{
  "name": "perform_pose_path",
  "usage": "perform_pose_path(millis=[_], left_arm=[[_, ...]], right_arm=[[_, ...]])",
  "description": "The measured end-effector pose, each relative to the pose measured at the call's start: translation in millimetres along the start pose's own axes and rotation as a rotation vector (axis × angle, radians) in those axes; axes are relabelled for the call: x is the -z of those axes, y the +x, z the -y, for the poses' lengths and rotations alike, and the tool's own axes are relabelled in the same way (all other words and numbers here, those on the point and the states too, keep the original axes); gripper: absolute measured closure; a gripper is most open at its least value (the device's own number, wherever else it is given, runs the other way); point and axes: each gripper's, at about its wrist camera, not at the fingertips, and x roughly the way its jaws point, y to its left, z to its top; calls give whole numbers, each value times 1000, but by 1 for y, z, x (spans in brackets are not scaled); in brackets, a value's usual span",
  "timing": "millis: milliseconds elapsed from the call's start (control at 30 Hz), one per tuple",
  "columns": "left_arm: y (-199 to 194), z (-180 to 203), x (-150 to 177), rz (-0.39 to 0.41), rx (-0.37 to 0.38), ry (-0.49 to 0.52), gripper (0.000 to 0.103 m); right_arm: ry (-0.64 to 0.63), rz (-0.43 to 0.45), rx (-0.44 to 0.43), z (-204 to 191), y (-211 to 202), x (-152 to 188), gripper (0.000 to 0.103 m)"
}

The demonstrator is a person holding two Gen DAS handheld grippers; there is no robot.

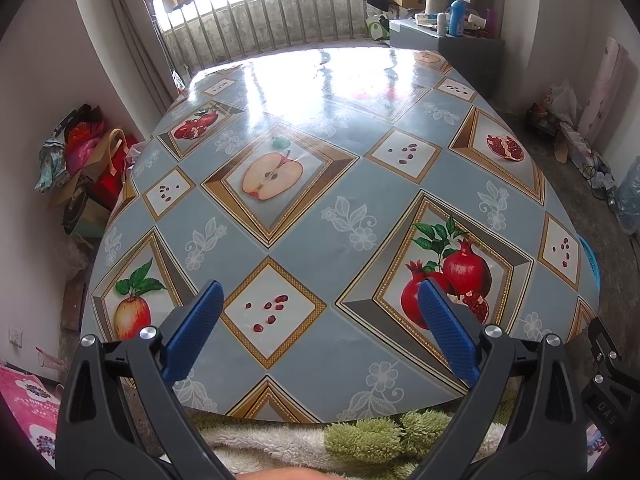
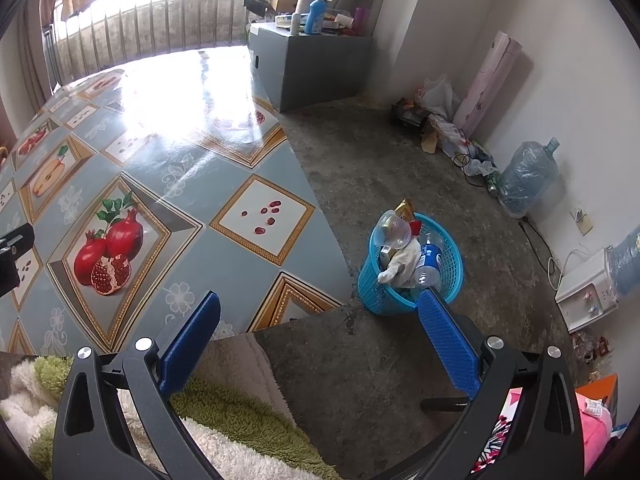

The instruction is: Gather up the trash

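A blue plastic basket stands on the concrete floor to the right of the table. It holds a clear plastic cup, a crushed blue-label bottle, crumpled white paper and a yellow wrapper. My right gripper is open and holds nothing, hovering near the table's front right corner, short of the basket. My left gripper is open too, empty, above the near part of the table. A sliver of the basket shows past the table's right edge in the left wrist view.
The table wears a glossy fruit-print cloth. A grey cabinet with bottles stands at the back. Bags and a large water jug line the right wall, with a white dispenser nearby. Bags pile left of the table. A fluffy green-white garment lies below.
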Motion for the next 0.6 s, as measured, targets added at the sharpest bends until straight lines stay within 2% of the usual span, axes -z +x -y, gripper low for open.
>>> perform_pose_path(millis=[600], left_arm=[[1,-1,0,-2,1,-1,10]], right_arm=[[2,7,1,0,-2,-2,7]])
